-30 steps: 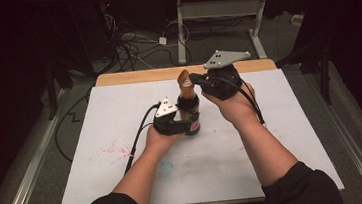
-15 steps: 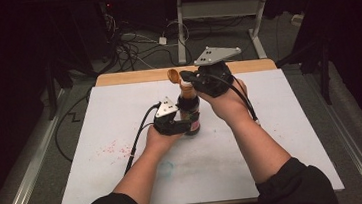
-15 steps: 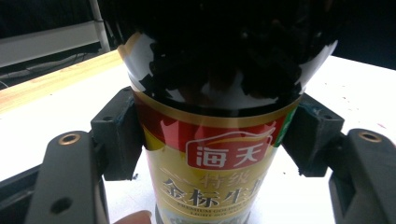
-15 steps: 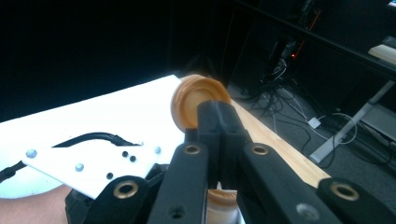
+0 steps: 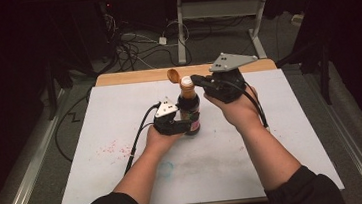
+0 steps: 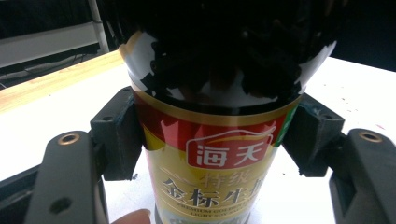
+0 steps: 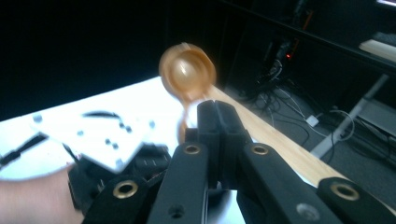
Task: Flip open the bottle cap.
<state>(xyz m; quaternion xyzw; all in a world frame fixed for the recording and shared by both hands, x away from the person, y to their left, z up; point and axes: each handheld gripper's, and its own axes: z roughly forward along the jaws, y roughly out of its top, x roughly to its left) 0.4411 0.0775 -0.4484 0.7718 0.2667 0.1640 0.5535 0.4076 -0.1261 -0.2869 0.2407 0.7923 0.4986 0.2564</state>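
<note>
Brown flip cap (image 5: 173, 75) stood open, hinged back to the left of the bottle (image 5: 189, 112) neck in the high view. You had the bottle upright near the table (image 5: 120, 113) middle w/ your left gripper (image 5: 187, 126) clamped round its lower body. Left gripper view showed what the high view couldn't: both jaw pads pressed against the red-and-gold label (image 6: 219, 158), one each side, bottle (image 6: 215, 154) dead centre, dark liquid above the label.

Your right gripper (image 5: 196, 79) sat at the bottle top, jaws pointing left. Right gripper view gave the detail: jaws pressed flat together w/ nothing between them, tips just below the open cap (image 7: 187, 70), whose hollow inside faced the camera. Couldn't tell if the tips touched the cap's hinge strip. Same view caught your left gripper (image 7: 100, 140) lower left, blurred, plus the table's wood edge (image 7: 275, 140) running off to the right.
</note>
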